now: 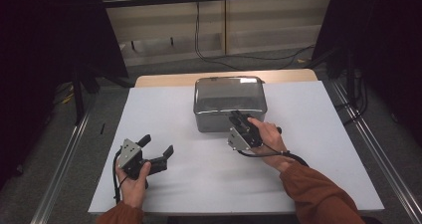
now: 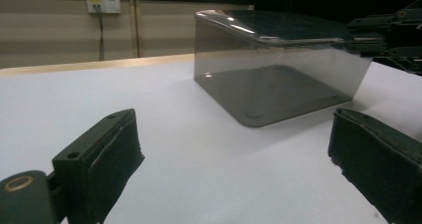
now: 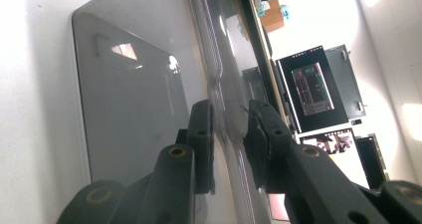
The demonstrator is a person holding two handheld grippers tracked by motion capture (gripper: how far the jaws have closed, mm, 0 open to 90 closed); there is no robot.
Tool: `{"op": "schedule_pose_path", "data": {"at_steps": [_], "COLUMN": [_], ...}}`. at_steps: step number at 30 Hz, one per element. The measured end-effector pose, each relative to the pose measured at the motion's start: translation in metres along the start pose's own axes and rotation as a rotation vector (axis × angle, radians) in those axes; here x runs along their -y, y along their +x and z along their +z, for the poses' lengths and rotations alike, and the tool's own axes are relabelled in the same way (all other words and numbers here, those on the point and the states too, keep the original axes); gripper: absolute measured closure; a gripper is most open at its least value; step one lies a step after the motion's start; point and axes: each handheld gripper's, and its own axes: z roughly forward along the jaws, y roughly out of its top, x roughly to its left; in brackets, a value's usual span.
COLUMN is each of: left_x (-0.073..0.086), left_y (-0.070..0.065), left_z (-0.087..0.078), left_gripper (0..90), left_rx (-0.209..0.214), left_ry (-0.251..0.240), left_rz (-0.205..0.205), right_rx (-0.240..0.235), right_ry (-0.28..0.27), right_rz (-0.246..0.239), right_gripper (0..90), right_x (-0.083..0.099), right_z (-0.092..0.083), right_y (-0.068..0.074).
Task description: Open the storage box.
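Note:
A smoky, see-through plastic box (image 1: pixel 230 97) with rounded corners stands at the middle back of the white tabletop (image 1: pixel 318 154). My right gripper (image 1: pixel 238 117) reaches its near wall from the front right. In the right gripper view its jaws (image 3: pixel 230 119) stand on either side of that thin wall (image 3: pixel 224 84), shut on it near the rim. My left gripper (image 1: pixel 158 144) rests low at the front left, well apart from the box, open. In the left gripper view the gap in my left gripper (image 2: pixel 234 159) holds nothing, and the box (image 2: pixel 278 79) stands ahead with the right gripper (image 2: pixel 383 37) at its top edge.
A strip of wooden table edge (image 1: pixel 164 78) shows behind the white top. Metal rails (image 1: pixel 64 159) run along both sides at floor level. Cables (image 1: pixel 239 57) lie on the floor behind, below a pale wall panel.

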Motion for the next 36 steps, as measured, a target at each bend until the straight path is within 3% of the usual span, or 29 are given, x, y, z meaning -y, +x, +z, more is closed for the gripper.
{"op": "schedule_pose_path", "data": {"at_steps": [2, 7, 18, 20, 25, 29, 36], "left_x": [-0.003, -0.007, -0.011, -0.014, -0.022, -0.028, -0.036], "left_y": [-0.002, -0.006, -0.009, -0.01, -0.012, -0.015, -0.017], "left_z": [0.0, 0.003, 0.027, 0.032, 0.044, 0.054, 0.074], "left_gripper": [6.0, 5.1, 1.9, 1.7, 1.2, 2.2, 5.5], "left_rx": [0.005, 0.032, 0.088, 0.086, 0.089, 0.093, 0.103], "left_ry": [-0.009, -0.029, 0.013, 0.008, -0.002, -0.013, -0.01], "left_rz": [0.033, 0.027, 0.059, 0.075, 0.065, 0.108, 0.116], "right_rx": [0.002, 0.003, 0.014, 0.013, 0.016, 0.016, 0.016], "right_ry": [-0.002, -0.005, -0.02, -0.019, -0.026, -0.028, -0.035], "right_rz": [0.008, 0.012, 0.033, 0.032, 0.038, 0.042, 0.049], "right_gripper": [72.9, 72.9, 73.3, 73.3, 73.3, 73.4, 73.4], "right_x": [0.0, 0.0, -0.001, 0.0, 0.0, -0.001, -0.001], "right_z": [0.0, -0.001, -0.002, -0.002, -0.002, -0.002, -0.002], "right_y": [-0.001, -0.001, -0.008, -0.008, -0.009, -0.012, -0.015]}}
